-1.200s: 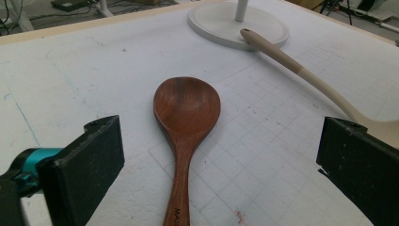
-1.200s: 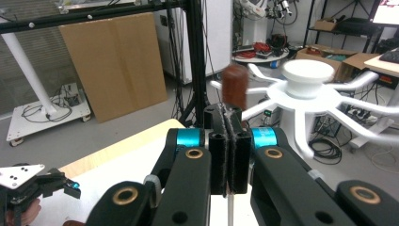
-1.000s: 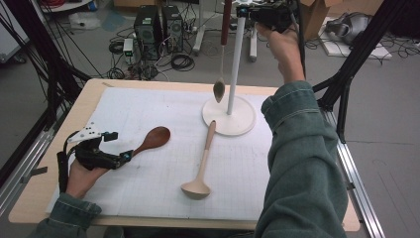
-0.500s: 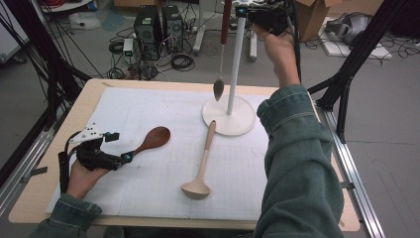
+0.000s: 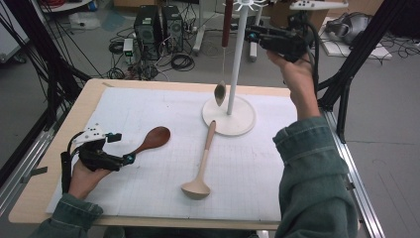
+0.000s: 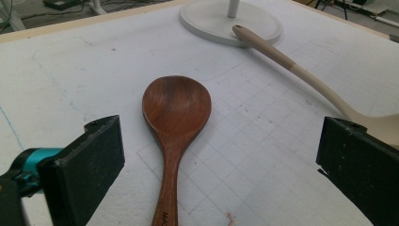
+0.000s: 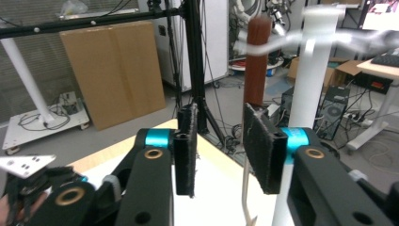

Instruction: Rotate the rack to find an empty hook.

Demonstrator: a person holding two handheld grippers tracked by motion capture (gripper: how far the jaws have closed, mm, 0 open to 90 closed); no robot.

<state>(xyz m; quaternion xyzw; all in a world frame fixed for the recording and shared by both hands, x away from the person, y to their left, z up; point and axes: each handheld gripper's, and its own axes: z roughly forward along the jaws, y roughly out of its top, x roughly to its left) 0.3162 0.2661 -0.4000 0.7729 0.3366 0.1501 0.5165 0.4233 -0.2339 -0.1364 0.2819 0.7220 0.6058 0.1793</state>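
Brown-handled spoon (image 5: 227,29) hangs on rack (image 5: 236,54); your right tongs (image 5: 255,35) just opened, empty beside it. Left tongs (image 5: 130,158) open astride wooden spoon (image 5: 151,139) on worktop (image 5: 59,163).

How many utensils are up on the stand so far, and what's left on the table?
Done: one brown-handled metal spoon hangs from the white stand; the right gripper, its jaws just opened, is beside it and holds nothing. In hand: the open left gripper straddles the dark wooden spoon. Left: that spoon and the beige ladle.

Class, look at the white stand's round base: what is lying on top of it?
On the white base rests the handle tip of the beige ladle. The hanging spoon dangles above it; contact cannot be judged.
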